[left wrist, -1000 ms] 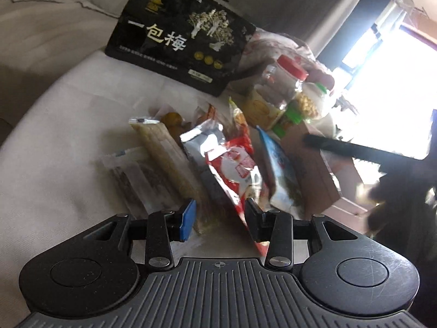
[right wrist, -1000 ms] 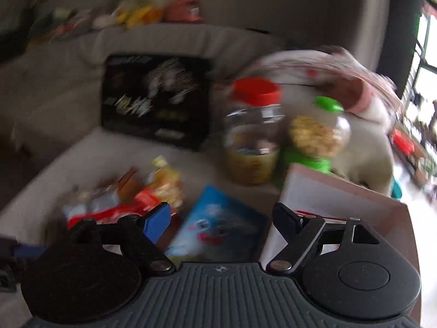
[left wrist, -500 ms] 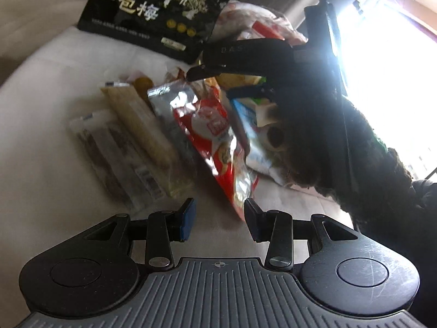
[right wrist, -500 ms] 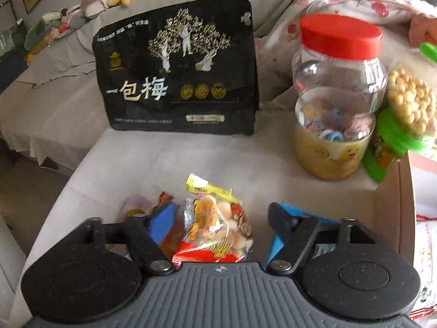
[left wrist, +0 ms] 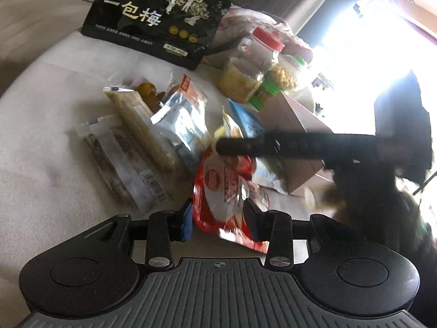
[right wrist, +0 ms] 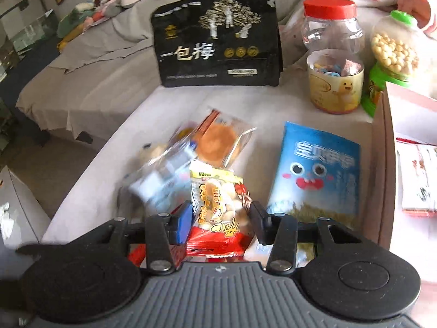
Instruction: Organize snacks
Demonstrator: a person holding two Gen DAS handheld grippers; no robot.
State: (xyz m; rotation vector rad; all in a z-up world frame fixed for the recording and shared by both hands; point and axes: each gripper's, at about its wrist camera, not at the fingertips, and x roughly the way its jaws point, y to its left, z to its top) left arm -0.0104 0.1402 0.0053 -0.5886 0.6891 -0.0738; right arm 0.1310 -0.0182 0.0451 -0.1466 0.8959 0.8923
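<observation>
A red snack packet [left wrist: 218,188] with a yellow top lies with its near end between my left gripper's [left wrist: 218,220] fingers. Those jaws are closing, and a sliver of gap shows at the blue pad. From the right, a finger of my right gripper [left wrist: 273,145] reaches across the packet's upper part. In the right wrist view, my right gripper [right wrist: 220,217] is closing on a packet of round biscuits [right wrist: 218,196] with a yellow top and red bottom. Both pads press its sides.
A big black bag [right wrist: 218,38] stands at the back, beside a red-lidded jar [right wrist: 333,54] and a green-lidded jar [right wrist: 393,52]. A blue packet [right wrist: 316,169] lies by the open cardboard box [right wrist: 382,164] on the right. Silver and clear packets [left wrist: 131,158] lie left. The white surface drops off at its left edge.
My right gripper's jaws have narrowed onto the biscuit packet. In the left wrist view the right gripper swung lower and to the right, and the red packet now sits between my left fingers.
</observation>
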